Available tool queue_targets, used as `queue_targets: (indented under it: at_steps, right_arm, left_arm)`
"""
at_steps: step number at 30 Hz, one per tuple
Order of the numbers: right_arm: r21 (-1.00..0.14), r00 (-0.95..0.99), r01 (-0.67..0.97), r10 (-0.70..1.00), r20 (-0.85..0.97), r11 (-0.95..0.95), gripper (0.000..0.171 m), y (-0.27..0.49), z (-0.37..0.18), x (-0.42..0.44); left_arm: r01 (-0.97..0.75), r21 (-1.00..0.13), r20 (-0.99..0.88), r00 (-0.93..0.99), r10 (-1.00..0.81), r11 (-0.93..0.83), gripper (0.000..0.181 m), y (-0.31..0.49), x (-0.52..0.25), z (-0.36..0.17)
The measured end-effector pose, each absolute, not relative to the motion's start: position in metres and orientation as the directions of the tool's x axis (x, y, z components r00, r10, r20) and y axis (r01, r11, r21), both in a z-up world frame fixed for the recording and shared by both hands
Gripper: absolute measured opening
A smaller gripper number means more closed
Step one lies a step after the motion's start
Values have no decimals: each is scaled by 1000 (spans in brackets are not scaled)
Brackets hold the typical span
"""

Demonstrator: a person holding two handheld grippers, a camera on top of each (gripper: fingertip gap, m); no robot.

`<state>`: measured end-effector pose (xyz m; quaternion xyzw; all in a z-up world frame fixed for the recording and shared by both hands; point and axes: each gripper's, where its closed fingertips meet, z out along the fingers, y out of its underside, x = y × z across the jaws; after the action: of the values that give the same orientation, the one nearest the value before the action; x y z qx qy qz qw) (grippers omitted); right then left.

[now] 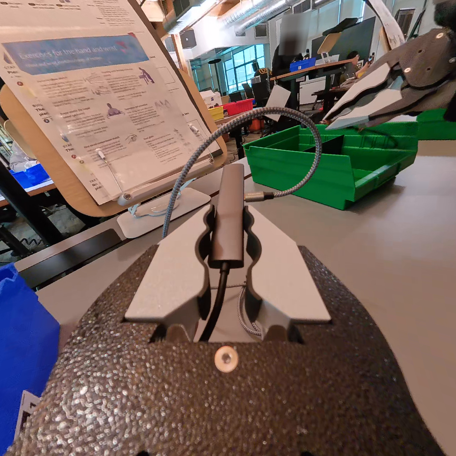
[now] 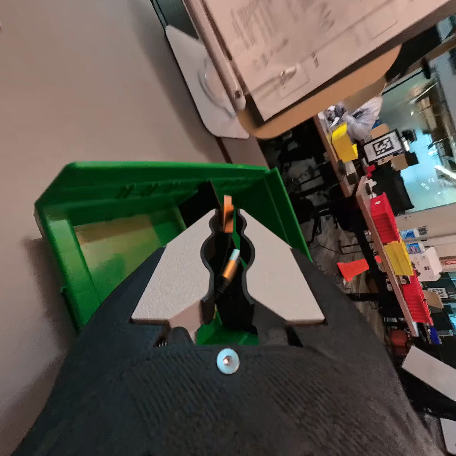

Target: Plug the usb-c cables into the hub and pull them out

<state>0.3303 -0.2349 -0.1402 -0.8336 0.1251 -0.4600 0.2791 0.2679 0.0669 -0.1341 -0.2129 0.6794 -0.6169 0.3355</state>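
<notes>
My left gripper [image 1: 228, 209] is shut on a grey USB hub [image 1: 230, 187] and holds it lengthwise over the grey table [image 1: 357, 259]. The hub's black lead [image 1: 218, 296] runs back between the fingers. A grey braided cable [image 1: 291, 116] is plugged into the hub's right side by its metal plug [image 1: 256, 196] and arcs up and over to the left. My right gripper [image 2: 227, 214] is shut on an orange USB-C plug [image 2: 227, 202] above the green bin [image 2: 111, 187]. A second orange plug [image 2: 232, 265] on a black cable shows behind the fingers. The right gripper [image 1: 329, 123] also shows at the upper right of the left wrist view.
The green bin [image 1: 320, 167], with dividers, stands on the table at the right. A tilted document stand [image 1: 98, 98] with a printed sheet stands on a white base [image 1: 160, 214] at the left; it also shows in the right wrist view [image 2: 197, 74]. A blue object [image 1: 19, 333] is at my left. My hands' fingertips stand some 30 centimeters from each other.
</notes>
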Motion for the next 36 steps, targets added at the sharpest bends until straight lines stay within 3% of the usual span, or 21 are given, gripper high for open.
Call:
queue_targets:
  at_steps: [2,4,8,11,16,19,22,28,36]
  right_arm:
    - [-622,613,33,-476,631,-782,23,-228,-145,324]
    - [-662,632,25,-502,591,-749,45,-224,-141,321]
    - [-847,643,22,-642,418,-531,48,-189,-113,308]
    - [-943,712,73,-645,278,-325,52,-125,-102,285]
    - [-985,796,154,-580,172,-80,71,-12,-103,248]
    - [-986,738,127,-654,166,-106,72,14,-121,259]
    - [-997,797,19,-601,63,-80,63,38,-144,261]
    - [-996,766,85,-637,84,-29,28,45,-143,267]
    - [-996,764,83,-639,91,-43,15,46,-147,267]
  left_arm:
    - [119,-981,-194,-688,-699,155,22,66,268,-136]
    - [117,-981,-191,-692,-696,153,21,66,268,-136]
    - [96,-983,-177,-697,-695,155,21,66,270,-140]
    - [93,-984,-173,-709,-684,153,21,63,268,-141]
    - [84,-978,-195,-692,-695,191,21,62,271,-150]
    - [30,-974,-190,-656,-731,226,21,68,280,-161]
    - [27,-981,-163,-655,-738,192,21,69,280,-158]
    - [46,-978,-183,-661,-728,204,21,63,277,-158]
    - [49,-981,-171,-665,-727,186,21,60,275,-156]
